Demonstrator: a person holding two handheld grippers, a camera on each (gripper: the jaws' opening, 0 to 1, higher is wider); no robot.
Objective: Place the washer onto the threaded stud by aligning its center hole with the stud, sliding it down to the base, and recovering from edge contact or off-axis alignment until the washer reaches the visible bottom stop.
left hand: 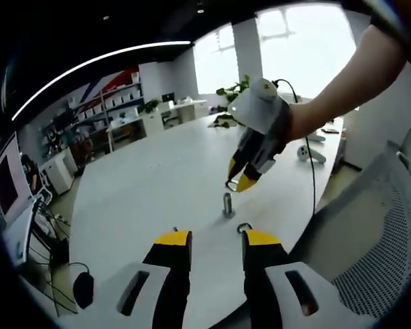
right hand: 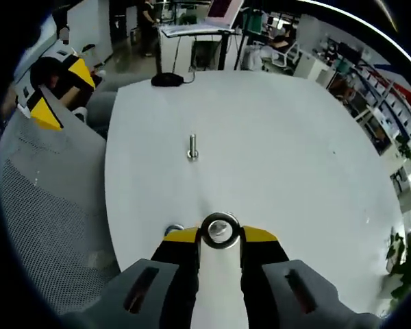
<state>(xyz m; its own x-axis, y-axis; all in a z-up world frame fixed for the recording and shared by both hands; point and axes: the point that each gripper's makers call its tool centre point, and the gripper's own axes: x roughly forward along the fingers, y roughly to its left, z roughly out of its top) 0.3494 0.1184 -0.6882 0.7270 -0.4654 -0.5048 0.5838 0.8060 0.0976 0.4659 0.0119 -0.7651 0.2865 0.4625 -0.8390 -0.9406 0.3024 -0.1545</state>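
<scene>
The washer [right hand: 220, 230] sits pinched between the yellow tips of my right claw [right hand: 220, 236], held flat-on to the camera so its center hole faces me. In the left gripper view the same claw [left hand: 238, 179] hangs above the surface, tips pointing down, with the washer [left hand: 231, 185] a small ring at their ends. It is above the threaded stud [left hand: 229, 204] and apart from it, not yet on it.

The stud [right hand: 192, 147] stands upright on the white surface [right hand: 274, 137], one of it, beyond my right claw in the right gripper view. In the left gripper view it is between my two claws.

A second washer [left hand: 244, 227] lies flat on the surface just beyond my left claw [left hand: 218, 241], near the right fingertip; in the right gripper view I see it [right hand: 172, 229] at the near edge, beside my right claw's left finger. So I count two washers and one stud.

My left claw is spread, holding nothing, its jaws apart with bare surface between them. It shows at the far left of the right gripper view [right hand: 46, 92].

I see no containers on the surface. A black computer mouse [left hand: 83, 288] with its cord lies at the surface's left end. A grey mesh chair [left hand: 383, 233] stands at the right edge. Shelving [left hand: 116, 103] and desks fill the room beyond.
</scene>
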